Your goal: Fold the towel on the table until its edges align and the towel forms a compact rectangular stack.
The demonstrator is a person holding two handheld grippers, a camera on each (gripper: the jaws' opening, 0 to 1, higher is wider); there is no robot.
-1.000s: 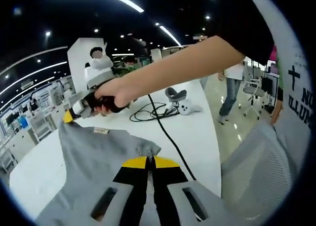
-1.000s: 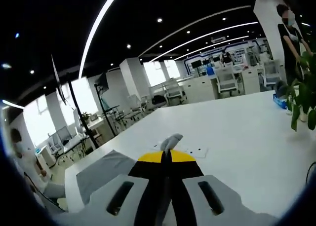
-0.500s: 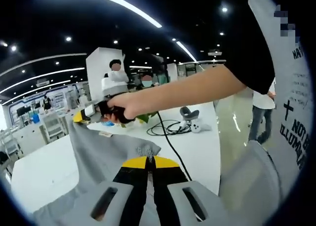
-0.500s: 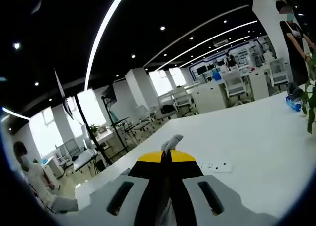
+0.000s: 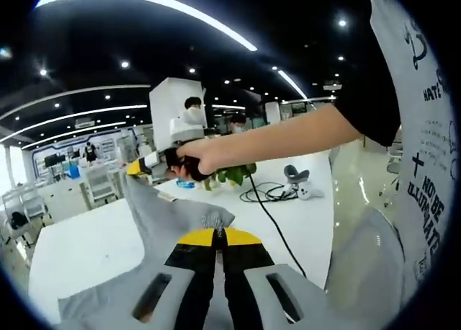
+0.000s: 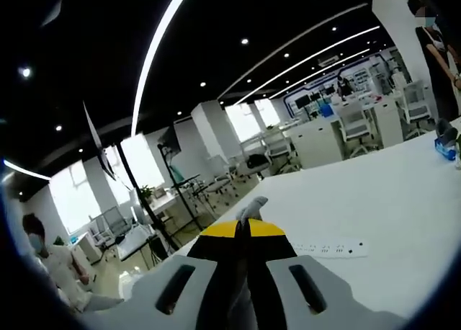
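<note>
The white table (image 5: 94, 243) spreads across the lower left of the left gripper view. Above it the grey towel (image 5: 169, 218) hangs lifted, running from the frame's bottom up to centre left. The left gripper (image 5: 218, 233), bottom centre, has its jaws together, pinching a towel corner. The right gripper (image 5: 140, 167), centre left, held by a hand (image 5: 205, 153), grips the towel's far corner. In the right gripper view, its jaws are clamped on a grey tuft at bottom centre.
</note>
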